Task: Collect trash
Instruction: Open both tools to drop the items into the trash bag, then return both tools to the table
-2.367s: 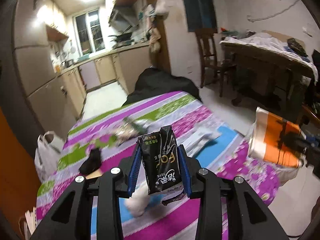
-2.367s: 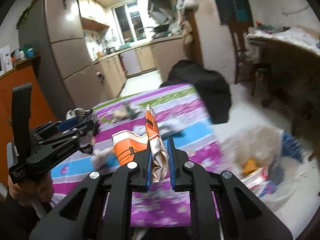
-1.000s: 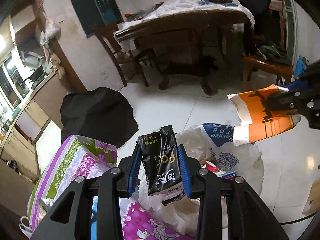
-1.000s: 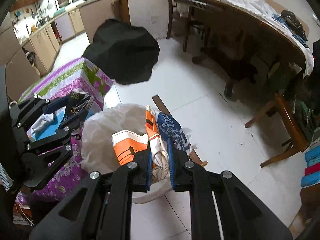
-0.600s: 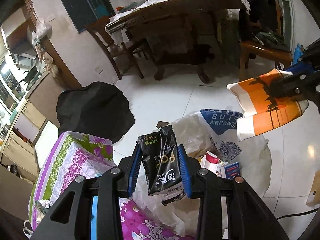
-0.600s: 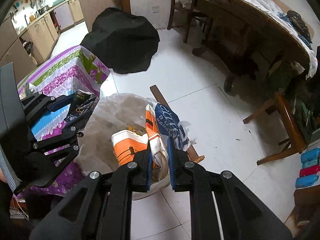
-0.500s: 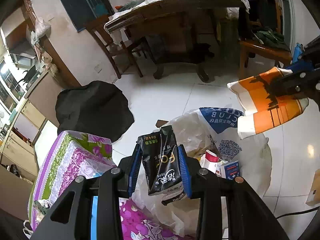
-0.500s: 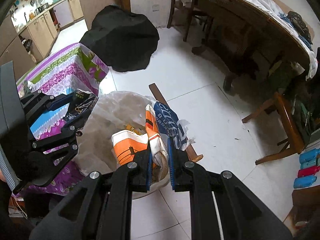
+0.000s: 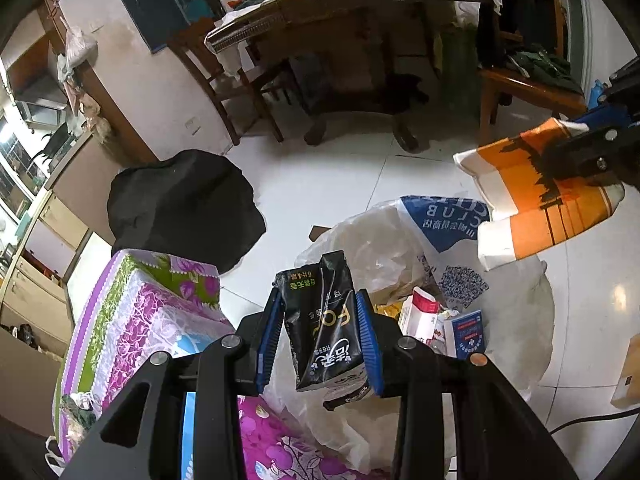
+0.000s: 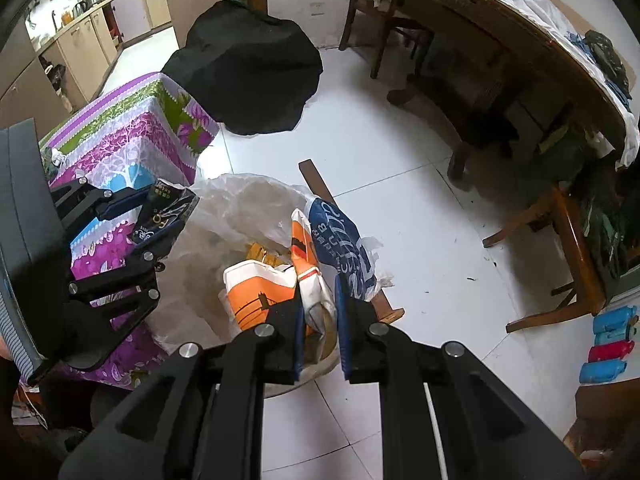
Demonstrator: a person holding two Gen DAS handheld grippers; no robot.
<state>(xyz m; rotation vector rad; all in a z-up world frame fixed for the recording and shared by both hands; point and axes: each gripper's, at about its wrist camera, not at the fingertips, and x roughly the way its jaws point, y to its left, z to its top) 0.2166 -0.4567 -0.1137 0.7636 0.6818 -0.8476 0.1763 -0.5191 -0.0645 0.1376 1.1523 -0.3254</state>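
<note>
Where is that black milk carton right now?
The black milk carton is clamped in the left hand-held gripper, held above the open white trash bag, beside the purple floral tablecloth.

Black carton [image 9: 324, 332]: large "FOL"-like letters, partly legible, plus Chinese characters I can't make out; seen upside down.
Trash bag [image 9: 436, 220], blue panel: "CLUB", inverted; Chinese line under it unreadable. QR code printed below.
Orange wrapper [image 9: 536, 196]: no legible text.
</note>
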